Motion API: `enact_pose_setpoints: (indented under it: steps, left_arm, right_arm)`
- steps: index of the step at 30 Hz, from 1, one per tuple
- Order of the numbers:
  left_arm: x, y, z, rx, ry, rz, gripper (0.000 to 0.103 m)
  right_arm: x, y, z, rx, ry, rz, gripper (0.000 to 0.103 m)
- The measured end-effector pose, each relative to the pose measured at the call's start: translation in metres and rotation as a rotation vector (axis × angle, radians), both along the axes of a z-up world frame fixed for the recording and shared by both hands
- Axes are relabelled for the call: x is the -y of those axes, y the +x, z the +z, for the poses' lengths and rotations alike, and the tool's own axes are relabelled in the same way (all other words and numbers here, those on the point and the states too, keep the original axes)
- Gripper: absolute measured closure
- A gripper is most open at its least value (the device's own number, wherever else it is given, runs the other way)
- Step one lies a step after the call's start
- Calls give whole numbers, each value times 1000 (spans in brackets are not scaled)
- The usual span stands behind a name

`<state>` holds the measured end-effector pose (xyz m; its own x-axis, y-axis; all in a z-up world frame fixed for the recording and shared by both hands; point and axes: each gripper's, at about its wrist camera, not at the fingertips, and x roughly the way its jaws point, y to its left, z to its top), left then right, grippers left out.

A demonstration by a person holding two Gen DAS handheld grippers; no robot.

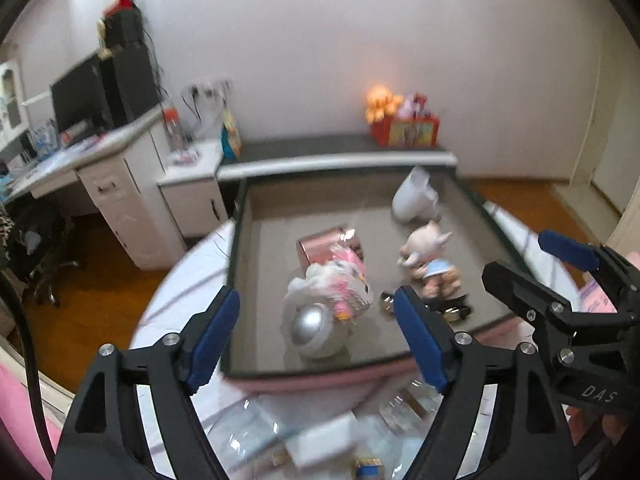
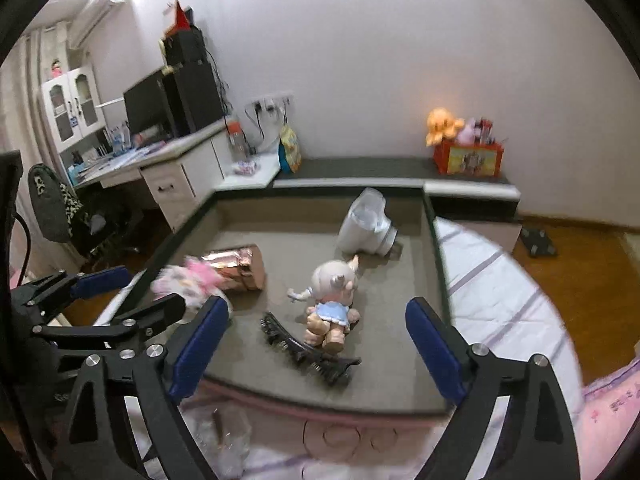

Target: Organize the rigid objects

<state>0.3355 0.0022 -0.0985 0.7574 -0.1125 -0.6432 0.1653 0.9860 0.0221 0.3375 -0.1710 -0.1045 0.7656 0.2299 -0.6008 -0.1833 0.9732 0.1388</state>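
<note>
Though both tongs — left [image 1: 316,336], right [image 2: 316,348] — gape empty, blur smears the pink toy [image 1: 340,280] w/ silver ball [image 1: 314,326].

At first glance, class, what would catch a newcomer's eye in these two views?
A shallow grey tray fills the middle, with a doll in a blue dress lying near its centre. A white jug lies tipped at the back, a shiny pink box to the left, and a black hair clip near the front edge. The left gripper and right gripper both stand open and empty.
</note>
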Motion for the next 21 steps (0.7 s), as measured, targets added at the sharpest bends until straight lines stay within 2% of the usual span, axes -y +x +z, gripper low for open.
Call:
enact_pose_setpoints:
  steps: [4,10,17,21]
  left_arm:
    - [-4,-64,35,148,0,35,20]
    - [-8,-150,75,314,-20,63,19]
    - [-5,-228,103,442,5,100,19]
    - [-7,-255,112,474,-17,94,19]
  right_arm:
    - [-5,-54,36,124,-32,-1,11]
    - [-9,-140,81,299,-94,-39,11]
    - [-6,-217,110,406,-86,-61,11]
    - [-3,-245,117,433,-55,-66,11]
